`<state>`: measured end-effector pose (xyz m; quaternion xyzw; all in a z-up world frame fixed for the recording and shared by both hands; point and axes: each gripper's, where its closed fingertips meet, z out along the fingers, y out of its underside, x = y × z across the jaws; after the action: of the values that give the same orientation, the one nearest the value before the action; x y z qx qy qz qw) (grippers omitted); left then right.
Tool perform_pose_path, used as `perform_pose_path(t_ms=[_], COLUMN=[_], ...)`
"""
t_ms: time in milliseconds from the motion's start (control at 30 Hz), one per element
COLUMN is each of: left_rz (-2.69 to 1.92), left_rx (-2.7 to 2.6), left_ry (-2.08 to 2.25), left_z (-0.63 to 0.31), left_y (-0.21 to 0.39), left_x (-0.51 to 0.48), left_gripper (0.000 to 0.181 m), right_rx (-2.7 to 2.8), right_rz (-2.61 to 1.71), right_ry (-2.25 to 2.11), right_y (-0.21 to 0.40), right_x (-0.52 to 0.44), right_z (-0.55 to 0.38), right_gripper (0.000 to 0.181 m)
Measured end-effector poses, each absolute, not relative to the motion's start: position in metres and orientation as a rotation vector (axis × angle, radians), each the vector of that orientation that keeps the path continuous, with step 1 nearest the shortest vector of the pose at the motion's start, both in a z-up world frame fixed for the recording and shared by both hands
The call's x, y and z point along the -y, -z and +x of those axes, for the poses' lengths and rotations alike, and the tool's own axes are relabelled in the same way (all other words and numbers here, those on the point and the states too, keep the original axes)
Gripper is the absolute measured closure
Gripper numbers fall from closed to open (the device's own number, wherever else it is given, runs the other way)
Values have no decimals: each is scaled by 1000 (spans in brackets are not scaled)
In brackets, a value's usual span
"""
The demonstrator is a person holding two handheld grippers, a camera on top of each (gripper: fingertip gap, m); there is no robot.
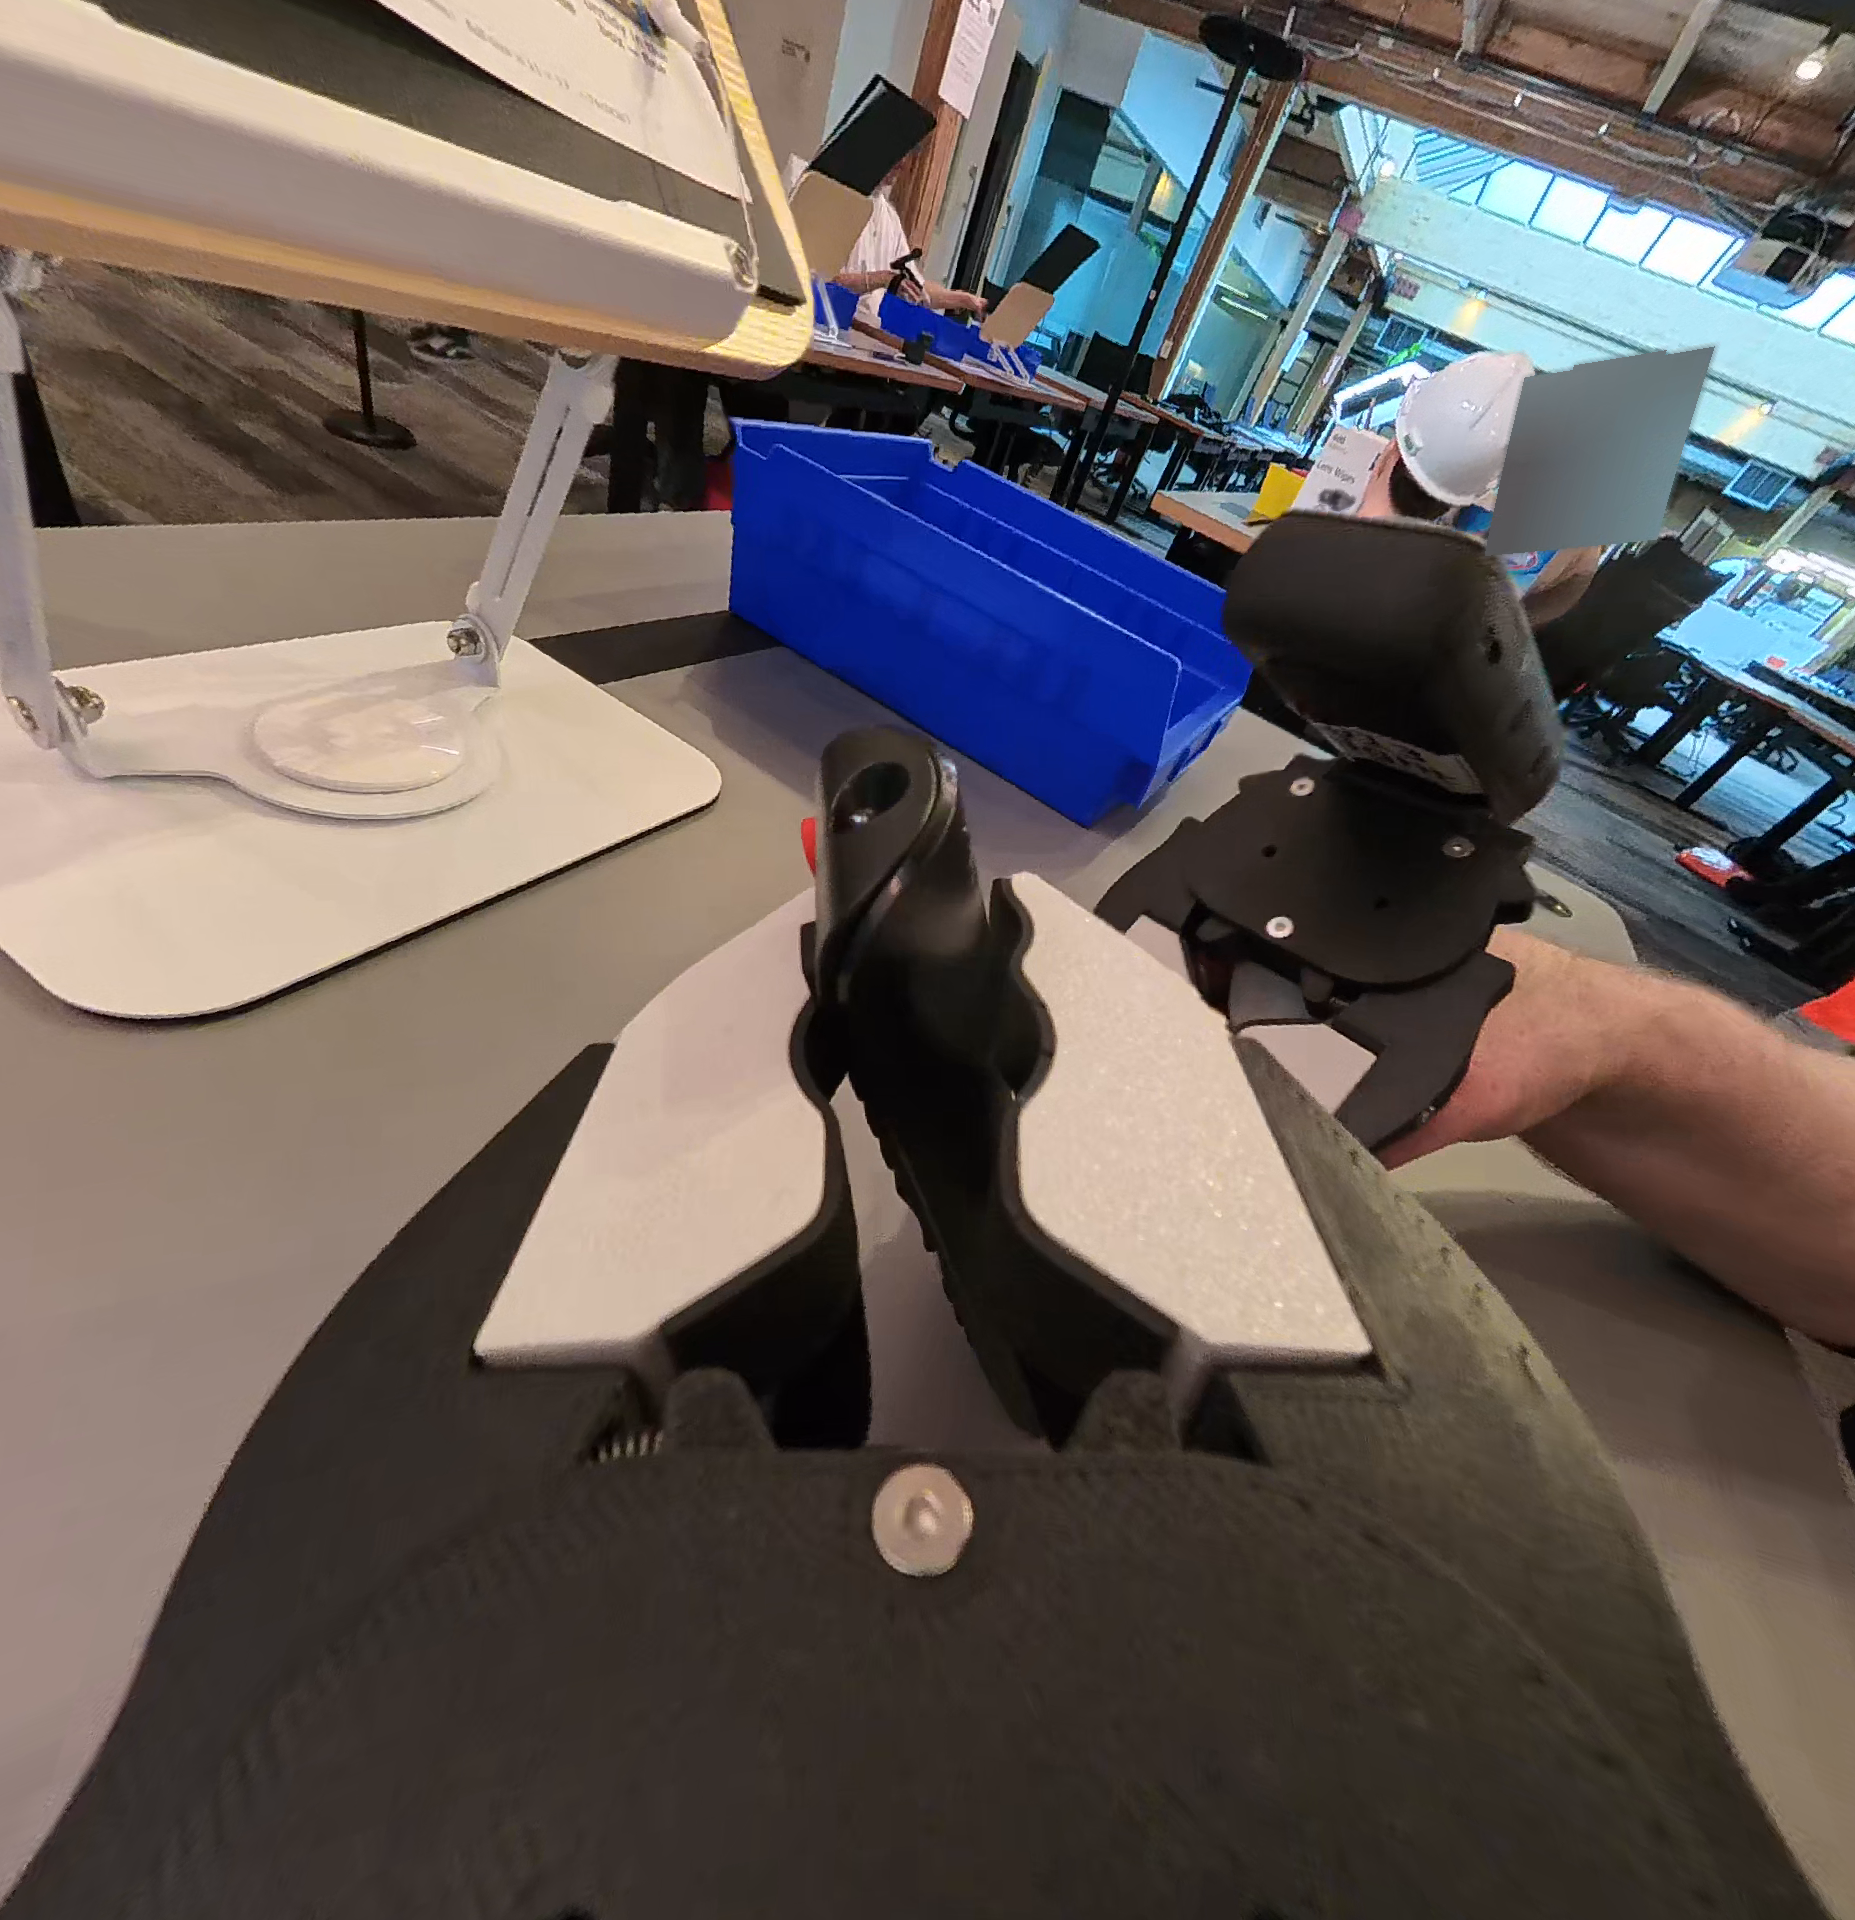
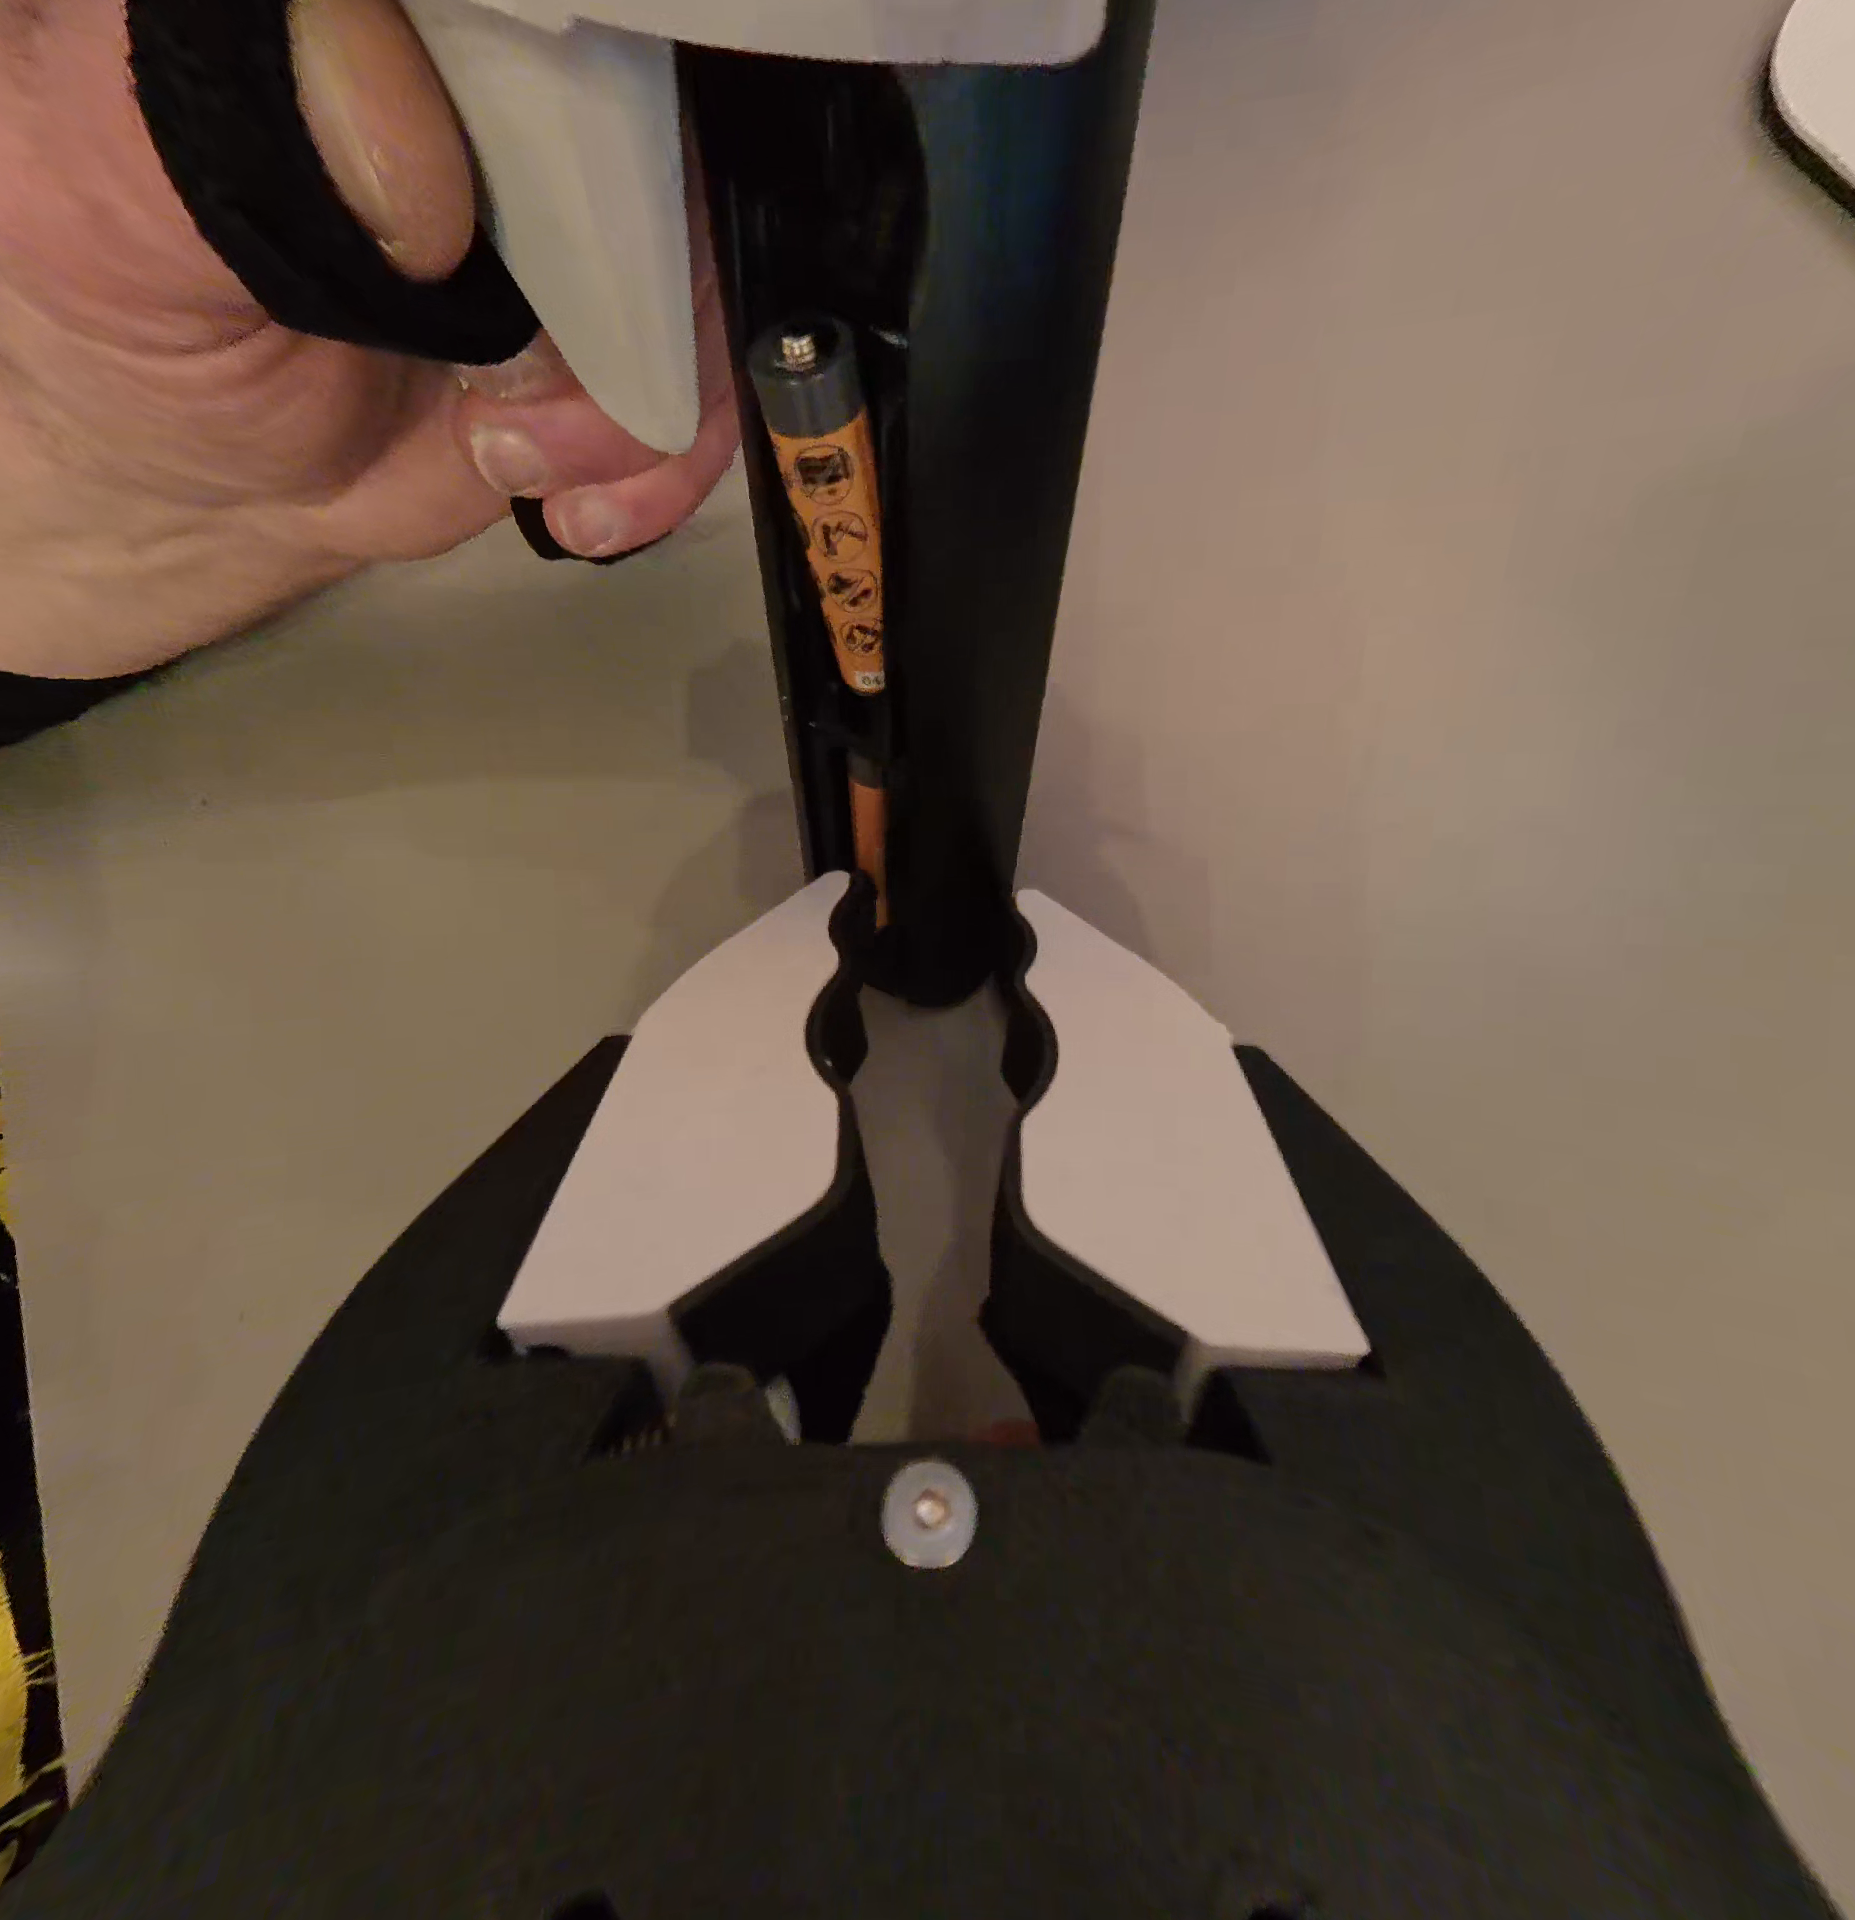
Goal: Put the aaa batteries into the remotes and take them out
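My left gripper [image 1: 912,997] is shut on a black remote [image 1: 902,883], which stands tilted up between its white pads. In the right wrist view the same remote [image 2: 964,520] runs away from me with its battery bay open. One orange-and-black AAA battery [image 2: 824,509] lies in the bay, and a second battery [image 2: 869,831] sits below it, partly hidden. My right gripper [image 2: 928,956] is shut around the remote's near end. A white finger [image 2: 590,208] of the left gripper and the hand holding it show at the top left. The right gripper also shows in the left wrist view [image 1: 1255,1008], its tips hidden.
A blue plastic bin [image 1: 964,623] stands on the grey table [image 1: 227,1143] behind the remote. A white tilting stand [image 1: 331,831] with a board on top takes up the left. A person in a white hard hat [image 1: 1453,436] is at tables far behind.
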<state>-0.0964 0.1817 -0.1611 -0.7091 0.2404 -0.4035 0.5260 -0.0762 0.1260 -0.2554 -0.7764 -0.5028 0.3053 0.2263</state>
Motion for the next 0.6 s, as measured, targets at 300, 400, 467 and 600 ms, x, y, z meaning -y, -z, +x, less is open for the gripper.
perform_pose_path(t_ms=[300, 400, 467, 600], left_rz=[-1646, -1646, -1640, -1626], left_rx=[-555, -524, -529, -507], left_ry=[983, 1010, 1016, 1017], left_z=[-98, -102, -102, -101], left_y=[157, 160, 160, 158], left_x=[-180, -184, -184, -183], left_gripper=[156, 154, 155, 156], right_rx=[1451, 1435, 1460, 1559], right_rz=[-2181, -2165, -2171, -2219], right_ry=[-826, -895, -857, -749], right_y=[263, 264, 264, 265], right_x=[-126, -126, -126, -125], right_z=[-83, -85, -85, -85], right_gripper=[155, 156, 156, 156])
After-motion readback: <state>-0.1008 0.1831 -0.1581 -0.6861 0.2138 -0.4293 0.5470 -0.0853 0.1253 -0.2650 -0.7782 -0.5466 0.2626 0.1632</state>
